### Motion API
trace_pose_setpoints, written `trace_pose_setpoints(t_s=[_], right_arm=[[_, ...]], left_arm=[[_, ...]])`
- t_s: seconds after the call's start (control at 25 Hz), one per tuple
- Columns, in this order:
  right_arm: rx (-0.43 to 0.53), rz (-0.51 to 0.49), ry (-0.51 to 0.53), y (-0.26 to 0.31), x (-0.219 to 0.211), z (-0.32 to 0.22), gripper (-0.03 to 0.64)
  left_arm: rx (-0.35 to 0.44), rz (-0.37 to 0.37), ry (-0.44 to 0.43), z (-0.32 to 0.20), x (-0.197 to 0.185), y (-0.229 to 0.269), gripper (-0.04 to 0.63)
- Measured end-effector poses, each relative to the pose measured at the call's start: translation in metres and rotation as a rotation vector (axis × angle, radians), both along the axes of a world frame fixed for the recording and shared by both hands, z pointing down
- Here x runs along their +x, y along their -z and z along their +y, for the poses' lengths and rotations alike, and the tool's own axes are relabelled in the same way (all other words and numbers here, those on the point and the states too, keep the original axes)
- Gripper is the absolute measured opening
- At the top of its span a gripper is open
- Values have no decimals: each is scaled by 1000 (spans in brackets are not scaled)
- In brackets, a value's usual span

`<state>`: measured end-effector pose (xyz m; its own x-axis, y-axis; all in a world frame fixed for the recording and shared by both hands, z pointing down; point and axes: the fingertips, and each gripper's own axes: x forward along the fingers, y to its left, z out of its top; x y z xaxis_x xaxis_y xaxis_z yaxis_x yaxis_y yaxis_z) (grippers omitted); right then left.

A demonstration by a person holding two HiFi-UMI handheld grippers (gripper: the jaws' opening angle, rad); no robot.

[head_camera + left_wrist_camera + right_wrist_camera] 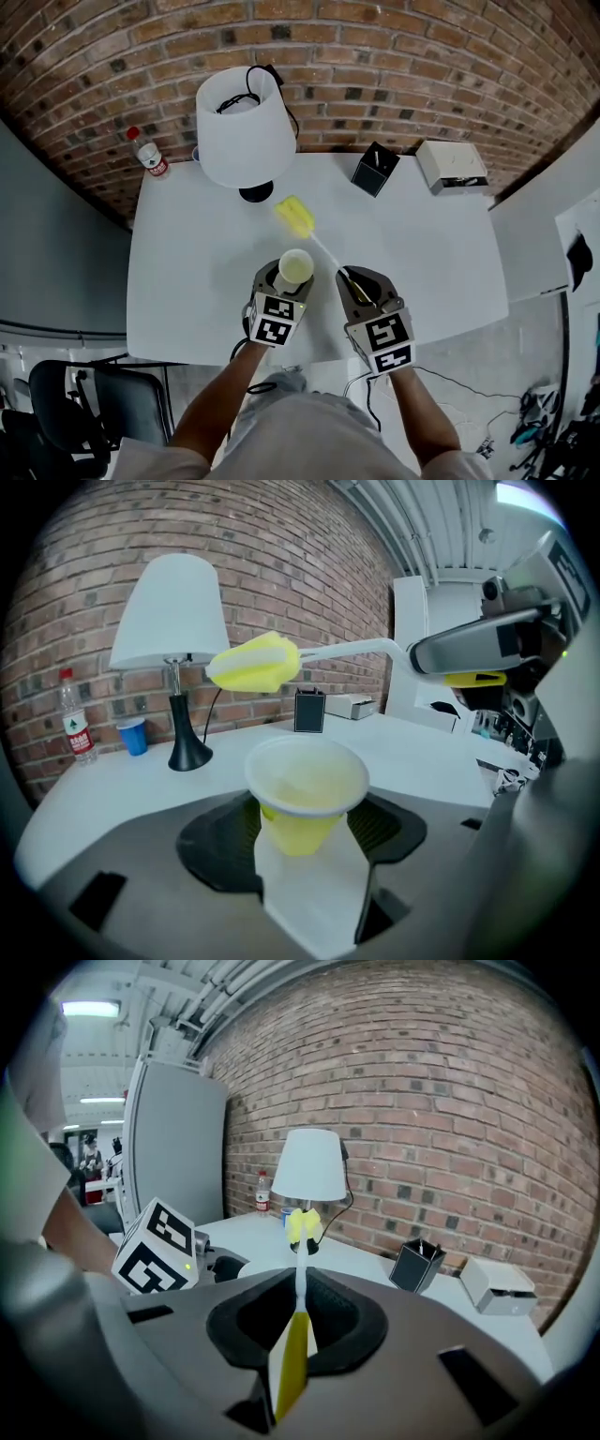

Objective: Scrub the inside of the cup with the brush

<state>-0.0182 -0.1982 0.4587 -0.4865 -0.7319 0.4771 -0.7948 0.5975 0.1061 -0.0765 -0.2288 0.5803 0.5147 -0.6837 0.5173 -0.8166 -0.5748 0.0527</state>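
Scrubbing progress: not started, I judge; the brush head (294, 217) is outside the cup (295, 267), past its far rim and over the worktop (187, 272).
Left to do: bring the head into the cup's mouth and work it round the inner wall.
Left gripper (309, 832): jaws wide, clamped on the cup's lower body, mouth up.
Right gripper (298, 1326): jaws nearly together, pinching the brush (300, 1269) by its yellow handle.
Cup location: between my left jaws, near the worktop's front edge.

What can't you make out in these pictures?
Cup interior: too pale and blurred to tell clean from dirty, left gripper view.
Bottle label: too small, every view.
Blue cup contents: side-on in left gripper view, mostly behind the lamp in head view.
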Motion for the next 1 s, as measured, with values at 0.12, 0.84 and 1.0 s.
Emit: trace_pose_setpoints(t_s=[0.12,0.84,1.0], right_arm=[[25,63,73,11,-8,-1,28],[128,427,471,70,2,20,28],[151,524,558,72,18,26,28]], left_arm=[[21,-21,-11,-4,-13,13,296],[64,-159,-76,-9,-39,47,295],[71,-206,-74,-8,-34,49,295]])
